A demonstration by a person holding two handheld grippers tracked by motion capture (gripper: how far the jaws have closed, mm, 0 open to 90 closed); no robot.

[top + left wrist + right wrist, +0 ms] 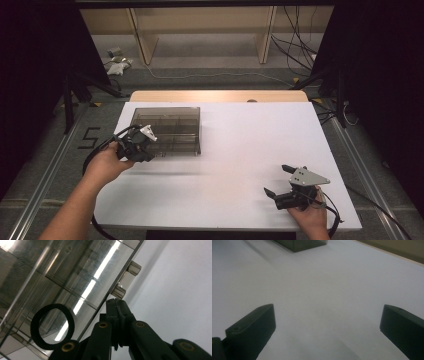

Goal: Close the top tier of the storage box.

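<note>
A smoky see-through compartment box [170, 127] lies with its lid down on the white table top [235, 150], at the back left. My left gripper [146, 151] sits at the box's near left edge, held by a hand. In the left gripper view its jaws [116, 305] are pressed together, with their tips just below a clear latch [126, 280] on the box [62, 277] side; I see nothing between them. My right gripper [276, 179] rests low over the table at the front right with its jaws wide apart and nothing between them [327, 320].
A black ring [37, 327] shows close to the camera beside the left jaws. A corner of the box [299, 245] lies far ahead of the right gripper. A wooden edge [215, 95] runs behind the white top, and cables lie on the floor beyond.
</note>
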